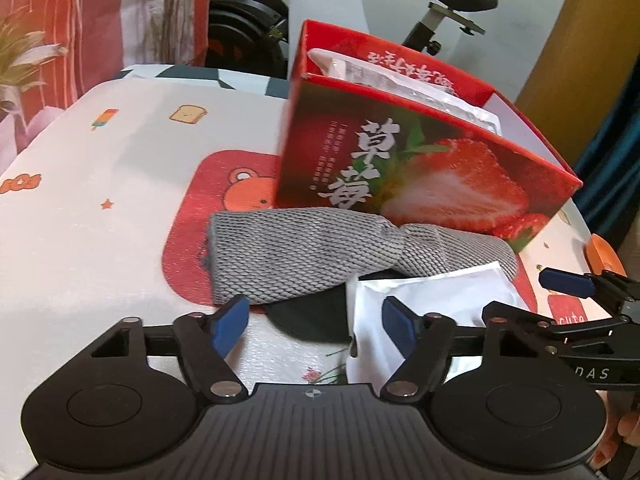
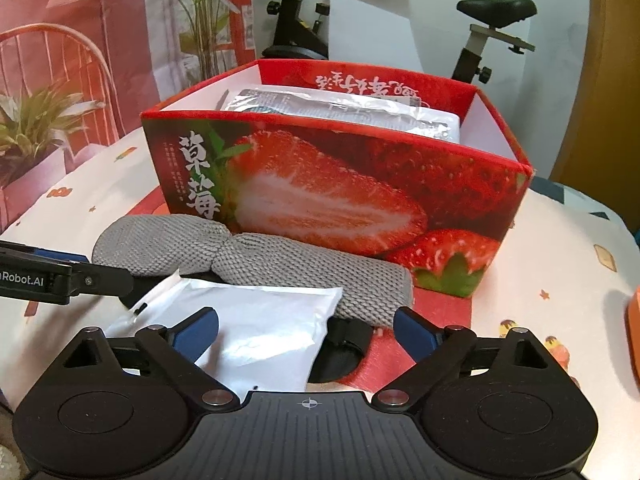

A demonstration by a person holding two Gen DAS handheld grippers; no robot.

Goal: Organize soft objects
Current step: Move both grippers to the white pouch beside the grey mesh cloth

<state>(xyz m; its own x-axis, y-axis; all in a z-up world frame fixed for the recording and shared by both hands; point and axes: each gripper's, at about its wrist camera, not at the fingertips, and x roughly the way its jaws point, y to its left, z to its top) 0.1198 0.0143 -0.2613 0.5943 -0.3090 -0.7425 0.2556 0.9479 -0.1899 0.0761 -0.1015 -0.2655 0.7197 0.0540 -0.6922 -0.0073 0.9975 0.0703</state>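
A grey knitted soft piece (image 1: 304,256) (image 2: 256,264) lies on the table against the front of a red strawberry box (image 1: 420,168) (image 2: 340,184). A white pouch (image 1: 432,292) (image 2: 248,320) rests partly on it, and a black soft item (image 1: 316,316) (image 2: 340,348) pokes out from beneath. My left gripper (image 1: 316,326) stands open low over the black item, its right pad at the pouch's edge. My right gripper (image 2: 306,336) is open over the pouch and the black item, its pads pressing on nothing. Each gripper shows at the edge of the other's view.
Clear plastic packets (image 2: 340,108) lie inside the box. A red bear mat (image 1: 188,240) sits under the pile on the patterned tablecloth (image 1: 100,184). An orange object (image 2: 634,332) is at the far right. An exercise bike (image 2: 492,20) and a plant (image 2: 36,128) stand behind the table.
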